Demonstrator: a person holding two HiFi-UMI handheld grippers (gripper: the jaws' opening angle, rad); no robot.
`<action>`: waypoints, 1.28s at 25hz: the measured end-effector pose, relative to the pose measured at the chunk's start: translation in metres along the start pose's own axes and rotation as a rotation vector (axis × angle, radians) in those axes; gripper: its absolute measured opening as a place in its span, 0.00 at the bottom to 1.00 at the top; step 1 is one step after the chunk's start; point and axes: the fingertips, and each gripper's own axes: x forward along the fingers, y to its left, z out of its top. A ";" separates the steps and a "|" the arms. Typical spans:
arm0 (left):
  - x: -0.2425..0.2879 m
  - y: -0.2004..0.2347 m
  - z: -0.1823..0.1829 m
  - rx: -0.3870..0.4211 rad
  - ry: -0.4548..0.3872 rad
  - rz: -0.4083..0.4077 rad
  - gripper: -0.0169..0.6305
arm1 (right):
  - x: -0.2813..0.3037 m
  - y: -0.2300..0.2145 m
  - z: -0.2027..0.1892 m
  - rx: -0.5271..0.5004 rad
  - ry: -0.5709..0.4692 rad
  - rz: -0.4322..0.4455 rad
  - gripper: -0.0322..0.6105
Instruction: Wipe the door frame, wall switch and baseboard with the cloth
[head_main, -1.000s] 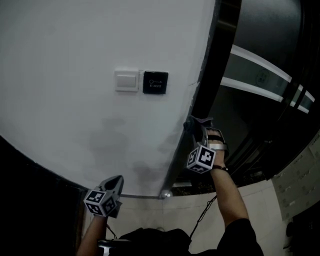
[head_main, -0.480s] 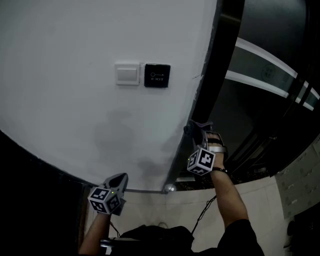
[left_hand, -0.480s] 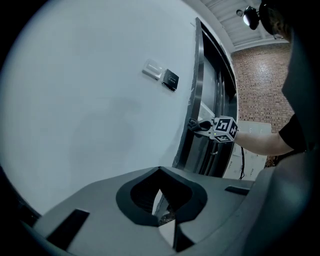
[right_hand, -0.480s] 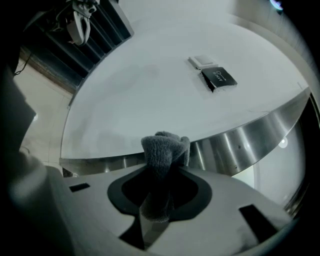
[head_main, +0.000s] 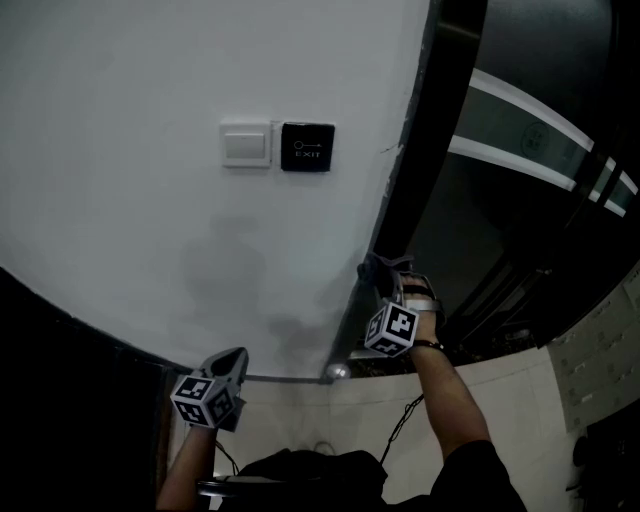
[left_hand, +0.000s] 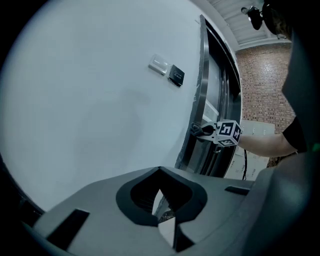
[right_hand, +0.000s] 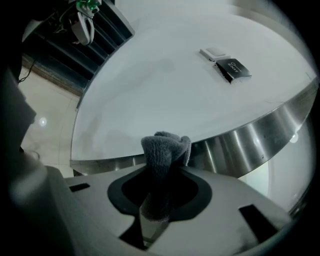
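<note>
Looking from the left, I see my left tool low against the bottom of the white wall, just above the baseboard, a thin metal strip where the wall meets the pale tiled floor. In the left gripper view its jaws are drawn together with only a sliver of light between them, and nothing is held there. Higher up the wall sits the white wall switch, and touching its right side is a black exit button. Both are well above either tool. Right of them runs the door frame, dark in the head view and brushed metal in the right gripper view. My right tool is at the lower part of that frame, well below the switch and a little above the baseboard corner. It is clamped on the grey cloth, whose bunched top sticks out past the jaws. In the head view and the left gripper view the cloth lies against the frame's edge on the wall side. My forearm reaches up to that tool from below. Beyond the frame is a dark glass door with pale bands across it.
</note>
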 end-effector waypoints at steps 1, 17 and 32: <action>0.000 0.001 -0.002 -0.002 0.004 0.003 0.03 | 0.001 0.004 0.000 0.002 0.000 0.010 0.20; 0.001 0.006 -0.006 0.005 0.011 0.032 0.03 | 0.020 0.066 -0.014 0.010 0.035 0.156 0.20; 0.003 -0.001 -0.013 0.000 0.021 0.046 0.03 | 0.030 0.096 -0.019 0.041 -0.036 0.211 0.20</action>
